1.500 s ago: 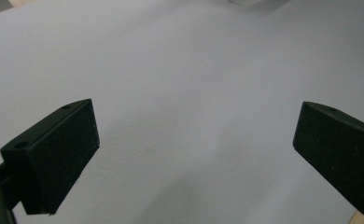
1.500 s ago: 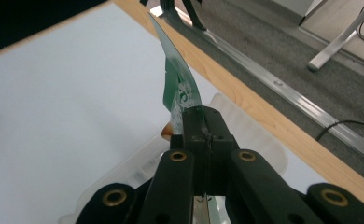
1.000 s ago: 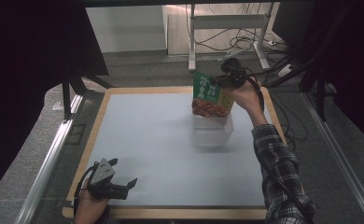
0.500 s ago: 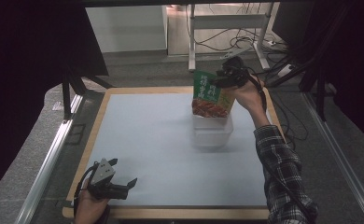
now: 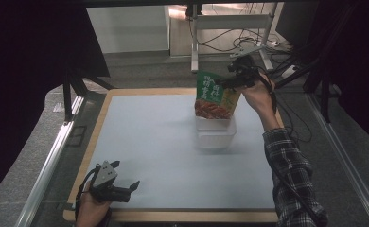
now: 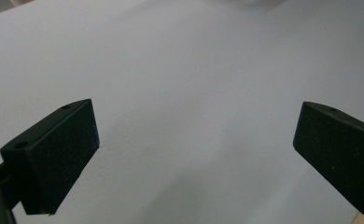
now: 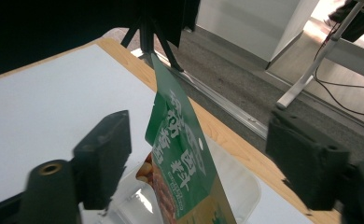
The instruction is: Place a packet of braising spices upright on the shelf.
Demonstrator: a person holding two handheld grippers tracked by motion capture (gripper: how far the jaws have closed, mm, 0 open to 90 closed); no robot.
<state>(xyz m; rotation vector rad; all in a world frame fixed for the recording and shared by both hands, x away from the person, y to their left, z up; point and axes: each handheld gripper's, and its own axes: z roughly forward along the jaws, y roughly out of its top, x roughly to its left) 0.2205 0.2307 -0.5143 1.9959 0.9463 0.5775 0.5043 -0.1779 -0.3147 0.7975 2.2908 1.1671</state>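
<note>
Green pouch (image 5: 214,96) with white lettering and a red-brown food picture low on its face. Below the pouch, a clear container (image 5: 215,134). Worktop (image 5: 149,142) white, with a light wood border. Sleeve (image 5: 294,184) plaid, dark with white. Claws black.

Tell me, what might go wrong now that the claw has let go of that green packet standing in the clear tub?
1. The green packet stands upright in the clear tub with the right claw's jaws just opened and apart from it; it may flop over the rim.
2. The open jaws flank the packet's top, so pulling away carelessly might snag it.
3. The tub looks light and might slide if bumped. The left claw rests far away, unable to steady it.
</note>
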